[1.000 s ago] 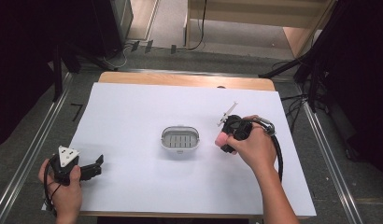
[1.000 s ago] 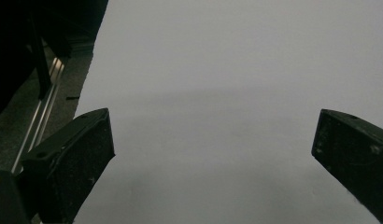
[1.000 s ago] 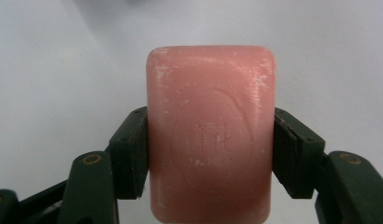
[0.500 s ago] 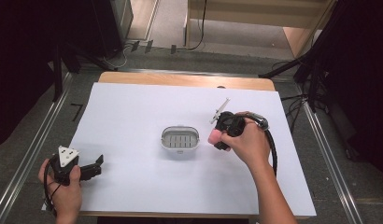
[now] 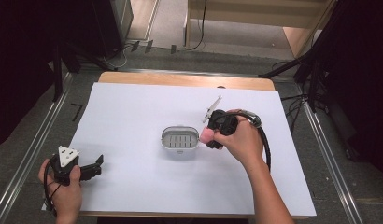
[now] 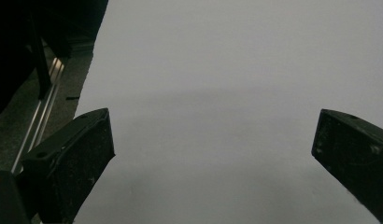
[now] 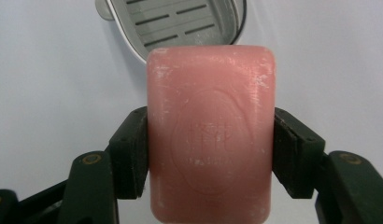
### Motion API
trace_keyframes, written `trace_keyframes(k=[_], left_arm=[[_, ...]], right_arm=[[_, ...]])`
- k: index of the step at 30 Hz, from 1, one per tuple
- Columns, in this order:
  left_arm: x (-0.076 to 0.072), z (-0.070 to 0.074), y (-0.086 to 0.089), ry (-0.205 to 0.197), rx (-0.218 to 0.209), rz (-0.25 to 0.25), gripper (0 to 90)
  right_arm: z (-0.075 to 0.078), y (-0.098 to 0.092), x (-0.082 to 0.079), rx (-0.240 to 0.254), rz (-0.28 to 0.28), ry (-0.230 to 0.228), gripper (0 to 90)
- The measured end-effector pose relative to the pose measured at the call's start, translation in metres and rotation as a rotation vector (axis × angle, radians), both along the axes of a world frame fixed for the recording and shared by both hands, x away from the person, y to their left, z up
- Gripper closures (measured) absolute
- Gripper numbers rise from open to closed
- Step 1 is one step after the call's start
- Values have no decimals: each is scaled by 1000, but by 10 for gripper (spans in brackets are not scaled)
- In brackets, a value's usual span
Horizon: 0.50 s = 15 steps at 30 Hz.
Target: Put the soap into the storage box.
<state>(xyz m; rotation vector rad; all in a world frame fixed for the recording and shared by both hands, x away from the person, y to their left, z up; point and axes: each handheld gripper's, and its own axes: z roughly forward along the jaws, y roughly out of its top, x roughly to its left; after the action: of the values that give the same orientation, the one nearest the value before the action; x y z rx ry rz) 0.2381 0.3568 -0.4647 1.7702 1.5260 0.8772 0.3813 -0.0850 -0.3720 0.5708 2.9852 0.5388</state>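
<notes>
A pink bar of soap point(image 7: 211, 130) is clamped between the two black jaws of my right gripper point(image 7: 208, 149), which is shut on its long sides. From above, the soap point(image 5: 206, 135) hangs just right of a grey slotted soap dish point(image 5: 180, 139) in the middle of the white sheet, with my right gripper point(image 5: 209, 136) held above the table. The dish point(image 7: 180, 23) lies just beyond the soap in the right gripper view. My left gripper point(image 5: 97, 164) rests near the front left corner, open, with bare white sheet between its jaws point(image 6: 213, 154).
The white sheet point(image 5: 133, 112) covers a wooden table point(image 5: 180, 79). Metal rails point(image 5: 35, 149) run along both sides. A cable point(image 5: 264, 144) loops from my right gripper around the wrist. Dark equipment and cables stand beyond the far edge.
My right gripper has carried the soap left and a little up, closer to the dish. The left hand has stayed in place.
</notes>
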Motion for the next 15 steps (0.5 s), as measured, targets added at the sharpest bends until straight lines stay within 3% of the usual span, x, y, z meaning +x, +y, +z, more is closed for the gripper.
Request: trace_keyframes(k=[15], left_arm=[[0, 0, -1, -5, 9, -7, 0]], right_arm=[[10, 31, 4, 5, 73, -12, 386]])
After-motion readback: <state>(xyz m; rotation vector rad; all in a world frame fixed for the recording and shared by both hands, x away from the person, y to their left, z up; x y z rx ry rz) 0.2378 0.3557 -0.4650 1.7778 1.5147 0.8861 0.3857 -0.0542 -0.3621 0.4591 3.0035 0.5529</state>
